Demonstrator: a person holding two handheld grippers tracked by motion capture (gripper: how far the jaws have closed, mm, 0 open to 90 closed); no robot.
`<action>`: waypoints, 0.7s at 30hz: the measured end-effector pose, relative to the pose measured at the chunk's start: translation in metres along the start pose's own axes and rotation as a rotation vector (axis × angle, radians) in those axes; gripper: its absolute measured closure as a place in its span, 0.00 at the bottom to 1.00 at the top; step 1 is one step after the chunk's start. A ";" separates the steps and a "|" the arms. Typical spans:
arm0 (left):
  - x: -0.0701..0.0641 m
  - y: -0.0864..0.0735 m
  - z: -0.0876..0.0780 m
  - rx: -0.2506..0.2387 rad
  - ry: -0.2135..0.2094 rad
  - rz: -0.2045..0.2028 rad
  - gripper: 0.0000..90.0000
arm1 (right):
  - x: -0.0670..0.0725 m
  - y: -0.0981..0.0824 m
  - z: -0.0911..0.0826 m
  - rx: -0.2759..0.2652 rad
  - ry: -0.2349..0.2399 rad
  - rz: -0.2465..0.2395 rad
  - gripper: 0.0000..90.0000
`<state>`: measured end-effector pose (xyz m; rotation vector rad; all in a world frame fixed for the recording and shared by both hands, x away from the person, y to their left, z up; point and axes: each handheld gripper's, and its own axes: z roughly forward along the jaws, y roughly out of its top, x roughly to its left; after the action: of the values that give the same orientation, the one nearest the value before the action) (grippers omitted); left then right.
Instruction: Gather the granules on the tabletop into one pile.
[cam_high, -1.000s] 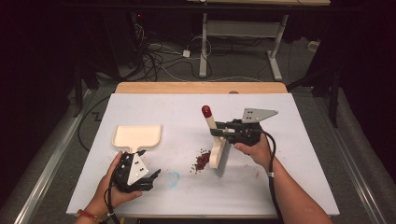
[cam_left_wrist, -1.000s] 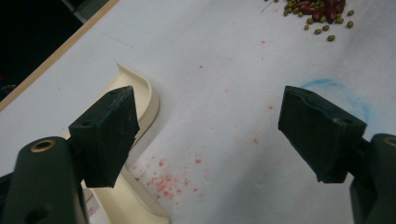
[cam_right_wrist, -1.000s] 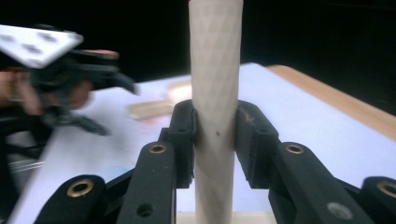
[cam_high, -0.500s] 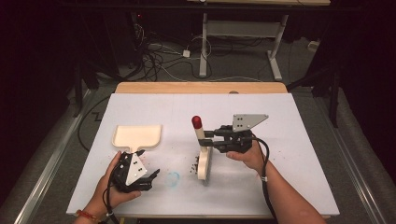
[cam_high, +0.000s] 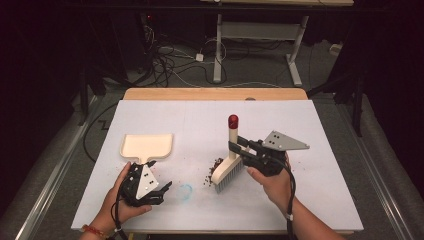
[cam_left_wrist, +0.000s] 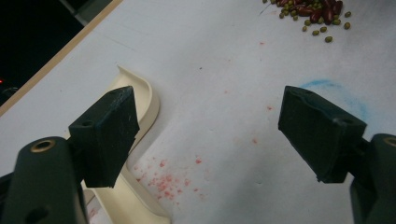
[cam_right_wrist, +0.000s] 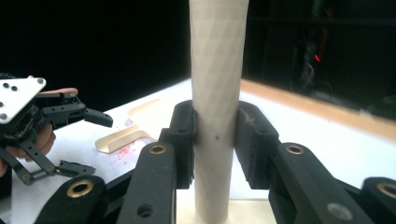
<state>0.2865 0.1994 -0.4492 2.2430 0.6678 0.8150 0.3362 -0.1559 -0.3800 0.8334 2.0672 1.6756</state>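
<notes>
A cream brush with a red-tipped handle stands on its bristles right of centre on the white table. My right gripper is shut on its handle, both pads pressing the sides. A small pile of red and green beans lies just left of the bristles. The cream dustpan lies flat at the left, its handle pointing toward the near edge. My left gripper rests on the table by that handle, jaws open and holding nothing; the dustpan handle lies beside its left jaw.
A faint blue ring and red stains mark the table near the left gripper. The table's far wooden edge borders a dark floor with cables and a desk frame.
The right gripper swung the brush left across the beans, then brought it back to the right. The left gripper stayed still.
</notes>
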 end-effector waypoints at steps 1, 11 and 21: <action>0.000 0.000 0.000 0.000 0.000 0.000 0.22 | 0.006 -0.004 0.000 0.001 -0.013 0.018 0.78; 0.000 0.001 0.001 -0.002 -0.004 0.005 0.22 | 0.041 -0.014 0.027 -0.050 -0.170 0.041 0.78; -0.001 -0.001 -0.001 -0.001 -0.004 0.003 0.22 | 0.037 -0.013 0.046 -0.067 -0.310 -0.005 0.78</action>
<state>0.2853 0.2000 -0.4500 2.2449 0.6622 0.8121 0.3331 -0.0993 -0.4006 0.9942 1.7934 1.4952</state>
